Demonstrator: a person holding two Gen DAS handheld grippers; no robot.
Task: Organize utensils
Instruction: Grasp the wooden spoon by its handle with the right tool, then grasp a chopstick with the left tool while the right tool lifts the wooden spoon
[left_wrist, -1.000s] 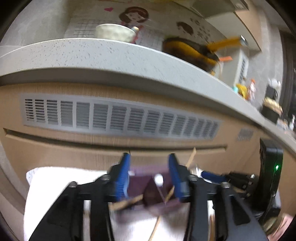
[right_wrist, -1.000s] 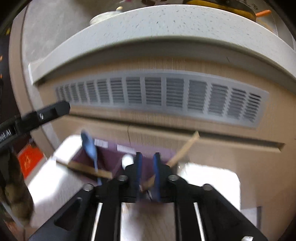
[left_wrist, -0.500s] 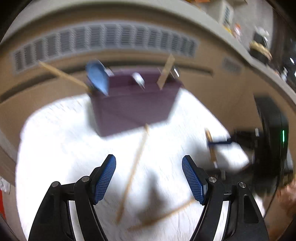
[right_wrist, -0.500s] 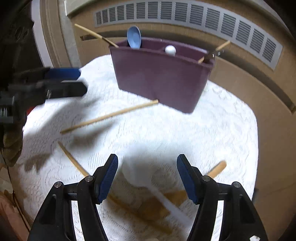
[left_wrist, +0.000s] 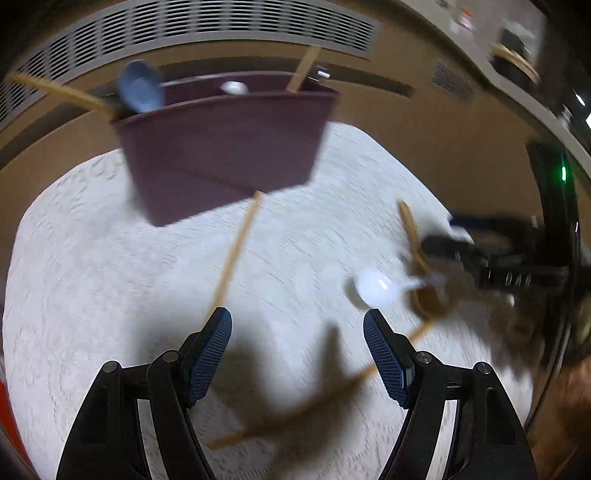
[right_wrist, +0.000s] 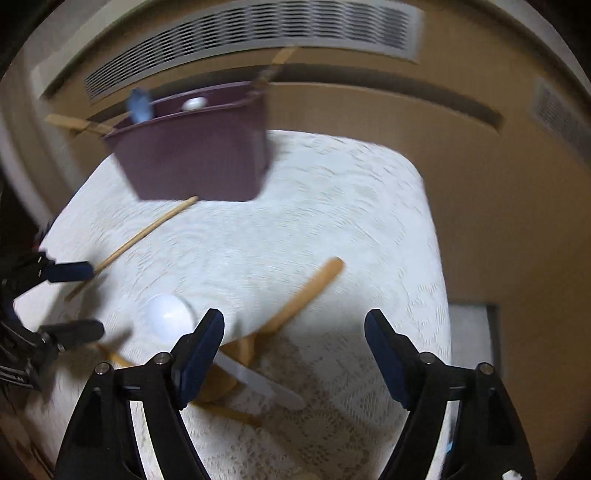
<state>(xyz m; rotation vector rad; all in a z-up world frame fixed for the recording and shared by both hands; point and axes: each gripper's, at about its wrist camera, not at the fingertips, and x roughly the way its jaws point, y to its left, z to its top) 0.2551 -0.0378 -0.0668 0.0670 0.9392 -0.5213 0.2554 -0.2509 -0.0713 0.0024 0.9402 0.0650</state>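
Observation:
A purple utensil bin (left_wrist: 225, 147) (right_wrist: 195, 155) stands at the far side of a white lace cloth (left_wrist: 110, 277); a blue spoon (left_wrist: 142, 90), a white spoon and wooden sticks poke out of it. Loose on the cloth lie a long chopstick (left_wrist: 236, 254) (right_wrist: 144, 232), a white spoon (left_wrist: 373, 288) (right_wrist: 171, 315), a wooden spoon (left_wrist: 417, 258) (right_wrist: 299, 295) and another chopstick (left_wrist: 314, 402). My left gripper (left_wrist: 297, 354) is open and empty above the cloth, near the long chopstick's near end. My right gripper (right_wrist: 293, 354) is open and empty over the white and wooden spoons.
A brown cabinet front with a grey vent grille (left_wrist: 221, 22) (right_wrist: 258, 48) rises behind the bin. A black device with a green light (left_wrist: 561, 173) stands at the right. The cloth's edge drops off at right (right_wrist: 439, 258).
Both grippers have drawn back from the bin and opened wide; a second ago the right one was nearly shut at the bin. The loose utensils on the cloth now lie closer below them.

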